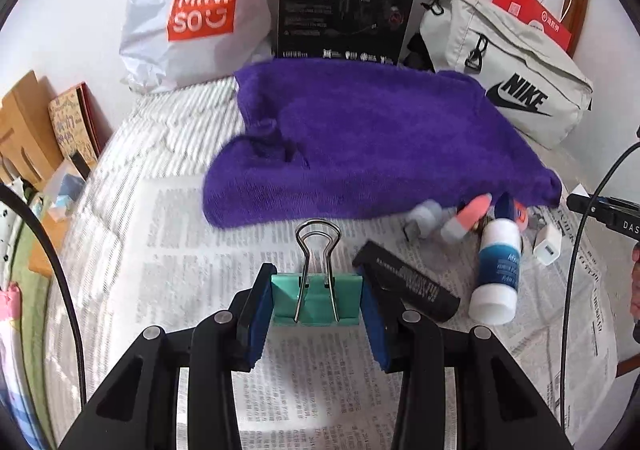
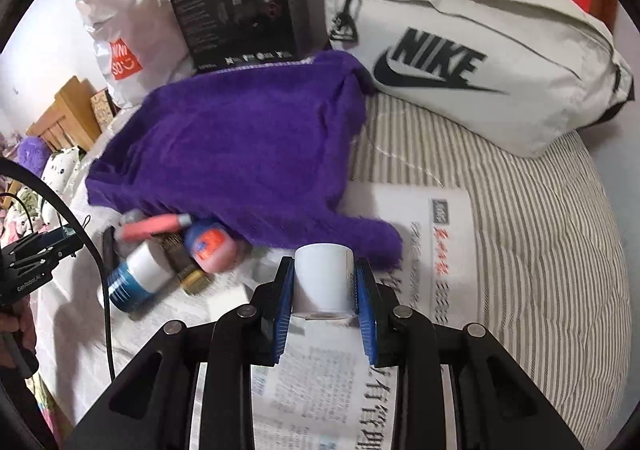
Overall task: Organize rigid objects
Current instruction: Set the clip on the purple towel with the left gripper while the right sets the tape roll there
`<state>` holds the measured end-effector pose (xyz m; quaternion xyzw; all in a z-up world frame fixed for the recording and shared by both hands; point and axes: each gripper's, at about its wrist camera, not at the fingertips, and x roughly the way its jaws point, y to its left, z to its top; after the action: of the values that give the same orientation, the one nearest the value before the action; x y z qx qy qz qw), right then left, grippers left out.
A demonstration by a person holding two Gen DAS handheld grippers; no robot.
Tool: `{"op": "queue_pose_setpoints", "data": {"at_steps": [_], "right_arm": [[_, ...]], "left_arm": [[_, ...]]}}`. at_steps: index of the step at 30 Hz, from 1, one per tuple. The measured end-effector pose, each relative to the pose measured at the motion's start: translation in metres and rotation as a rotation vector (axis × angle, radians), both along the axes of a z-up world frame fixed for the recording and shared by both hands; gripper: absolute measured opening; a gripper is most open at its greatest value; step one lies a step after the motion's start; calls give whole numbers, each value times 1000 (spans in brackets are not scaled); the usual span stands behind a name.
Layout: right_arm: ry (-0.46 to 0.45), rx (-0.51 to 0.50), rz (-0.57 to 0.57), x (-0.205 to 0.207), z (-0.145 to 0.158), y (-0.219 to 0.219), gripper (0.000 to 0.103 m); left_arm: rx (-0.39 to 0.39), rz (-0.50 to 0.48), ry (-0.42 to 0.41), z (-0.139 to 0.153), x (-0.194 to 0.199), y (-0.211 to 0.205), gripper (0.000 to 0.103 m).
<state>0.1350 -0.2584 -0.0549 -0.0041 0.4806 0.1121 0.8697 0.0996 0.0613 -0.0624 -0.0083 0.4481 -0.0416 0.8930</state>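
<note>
left gripper clamped on binder clip | right gripper clenched on white roll | risk: smooth roll slipping out, dropping onto newspaper

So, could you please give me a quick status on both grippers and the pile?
Left gripper shut on teal binder clip. Right gripper shut on white paper roll. Remaining items by purple towel; nothing blocking.

Striped bed bears newspaper (creased); purple towel; Nike bag.
</note>
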Motion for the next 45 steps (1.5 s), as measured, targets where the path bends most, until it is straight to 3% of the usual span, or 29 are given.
{"op": "queue_pose_setpoints", "data": {"at_steps": [6,16,26,33,45], "right_arm": [[-23,4,28,24,15,14,30],[-38,-3,45,79,21,38,30],[19,-41,64,123,-20,57,30],[34,-61,84,131,-36,67,30],[14,-109,108,130,-40,75,30]], "left_arm": [[5,-6,-23,26,18,5,39],[-8,-43,-49,47,92,-1,39],[-19,-26,11,12,155,-2,39],[9,-31,50,-7,170,-6,39],[63,-39,36,-22,174,-18,39]]}}
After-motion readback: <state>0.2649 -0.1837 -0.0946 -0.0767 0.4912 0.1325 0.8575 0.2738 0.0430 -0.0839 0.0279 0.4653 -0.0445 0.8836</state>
